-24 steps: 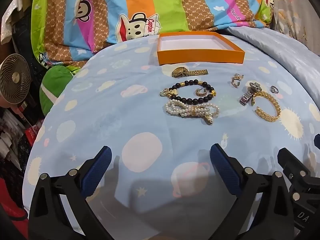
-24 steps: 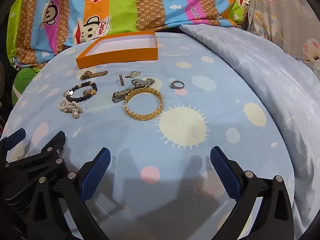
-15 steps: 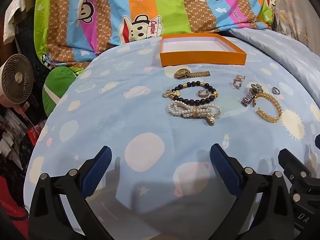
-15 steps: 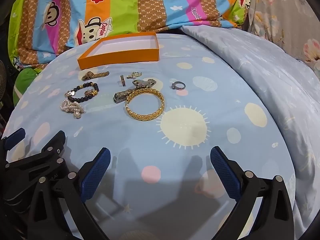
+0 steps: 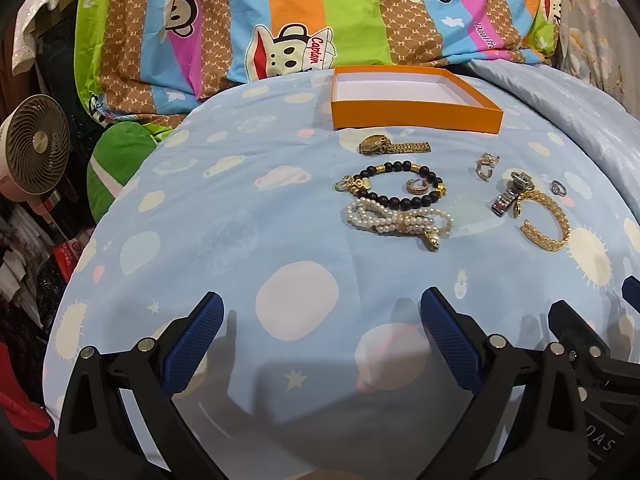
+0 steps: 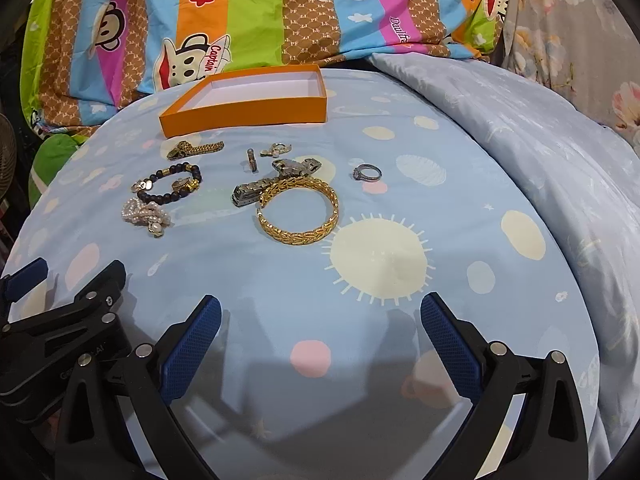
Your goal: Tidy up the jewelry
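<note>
An orange box (image 5: 416, 118) (image 6: 244, 114) with a white inside lies at the far side of the bed. In front of it lie a gold watch (image 5: 394, 146), a dark bead bracelet (image 5: 400, 184), a pearl bracelet (image 5: 396, 222), a gold bangle (image 5: 548, 220) (image 6: 298, 210), a silver watch (image 6: 276, 180) and a silver ring (image 6: 367, 172). My left gripper (image 5: 322, 316) hangs open over the sheet, well short of the pearls. My right gripper (image 6: 320, 316) is open too, nearer than the gold bangle. Neither holds anything.
The bed wears a pale blue sheet (image 6: 400, 216) with planets and suns. A striped cartoon pillow (image 5: 320, 20) lies behind the box. A small fan (image 5: 34, 156) and a green cushion (image 5: 120, 168) sit off the left edge. A rumpled blue quilt (image 6: 540, 152) rises at right.
Both views have drifted slightly: the jewelry and box sit a little lower and further right in the frames. Both grippers stay open.
</note>
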Available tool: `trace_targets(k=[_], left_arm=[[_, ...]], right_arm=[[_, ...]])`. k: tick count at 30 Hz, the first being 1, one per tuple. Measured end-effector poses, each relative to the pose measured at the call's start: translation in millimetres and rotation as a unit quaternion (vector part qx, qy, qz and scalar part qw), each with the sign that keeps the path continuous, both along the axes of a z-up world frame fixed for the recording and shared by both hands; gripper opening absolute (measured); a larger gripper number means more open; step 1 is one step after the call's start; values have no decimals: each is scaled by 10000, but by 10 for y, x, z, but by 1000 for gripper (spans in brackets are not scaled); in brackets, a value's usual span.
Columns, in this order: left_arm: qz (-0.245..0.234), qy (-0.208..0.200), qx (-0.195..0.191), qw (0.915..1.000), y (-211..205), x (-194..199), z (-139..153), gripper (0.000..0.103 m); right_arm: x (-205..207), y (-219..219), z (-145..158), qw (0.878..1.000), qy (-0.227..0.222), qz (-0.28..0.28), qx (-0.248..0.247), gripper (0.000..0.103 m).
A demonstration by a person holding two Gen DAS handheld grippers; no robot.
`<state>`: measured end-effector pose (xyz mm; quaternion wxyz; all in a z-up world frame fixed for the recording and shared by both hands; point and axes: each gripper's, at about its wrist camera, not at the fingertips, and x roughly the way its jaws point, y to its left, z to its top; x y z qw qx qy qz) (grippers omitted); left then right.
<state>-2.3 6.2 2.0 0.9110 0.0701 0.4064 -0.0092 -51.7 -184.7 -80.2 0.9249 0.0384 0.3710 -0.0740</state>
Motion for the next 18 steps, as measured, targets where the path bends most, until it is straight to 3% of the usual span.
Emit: trace_targets(k=[18], left_arm=[[21, 7, -32, 10000, 14, 8, 3, 97]], right_arm=[[31, -18, -61, 9998, -102, 76, 142, 98]])
